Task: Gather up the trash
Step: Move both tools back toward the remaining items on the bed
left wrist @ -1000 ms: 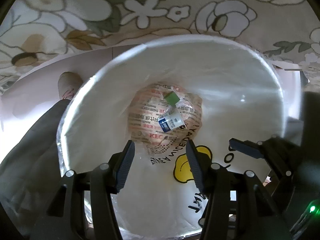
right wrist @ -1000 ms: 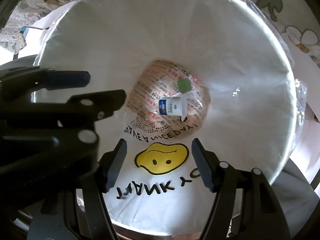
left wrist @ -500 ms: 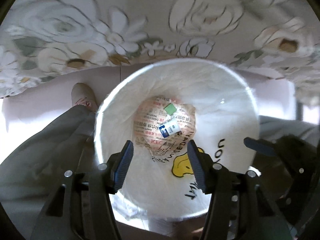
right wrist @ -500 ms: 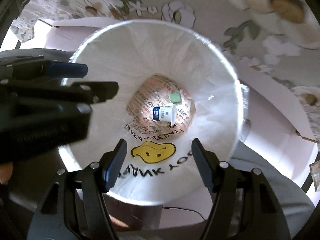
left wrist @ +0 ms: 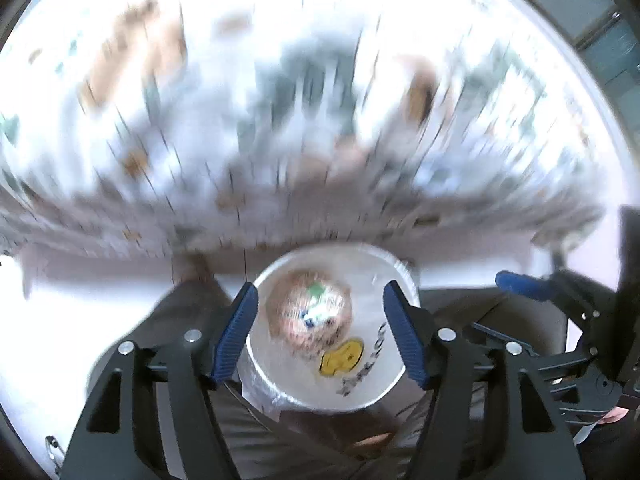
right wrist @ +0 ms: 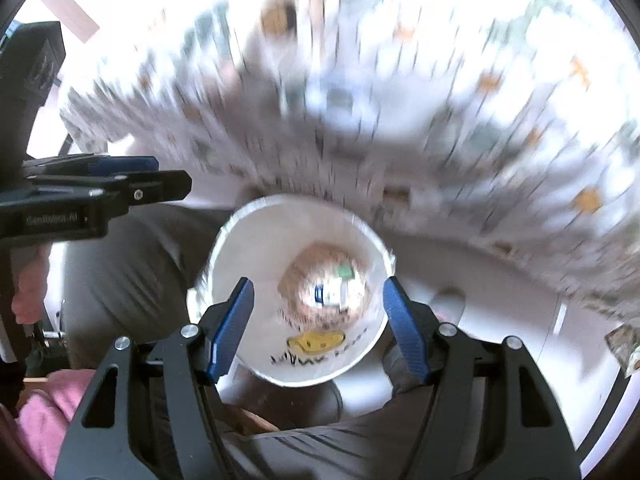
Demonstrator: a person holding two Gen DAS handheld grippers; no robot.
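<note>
A round white trash bin [left wrist: 372,380] [right wrist: 248,264], lined with a smiley-face bag, stands on the floor far below both grippers. At its bottom lie a printed paper wrapper [left wrist: 296,320] [right wrist: 296,292], a small white-and-blue bottle [right wrist: 330,294] and a green scrap [left wrist: 316,290] [right wrist: 345,271]. My left gripper [left wrist: 320,334] hangs high over the bin, its jaws opening, with nothing between its fingers. My right gripper [right wrist: 319,330] is open and empty too, above the same bin. The right gripper [left wrist: 532,292] shows at the right of the left wrist view. The left gripper [right wrist: 120,184] shows at the left of the right wrist view.
A floral-patterned cloth [left wrist: 280,120] [right wrist: 400,120], blurred by motion, fills the upper part of both views. A person's grey trouser legs [left wrist: 188,320] [right wrist: 132,264] flank the bin. Something pink [right wrist: 44,412] sits at the lower left of the right wrist view.
Both grippers have risen well above the bin, which now looks much smaller. The left jaws have spread wider. The trash lies where it did at the bin's bottom.
</note>
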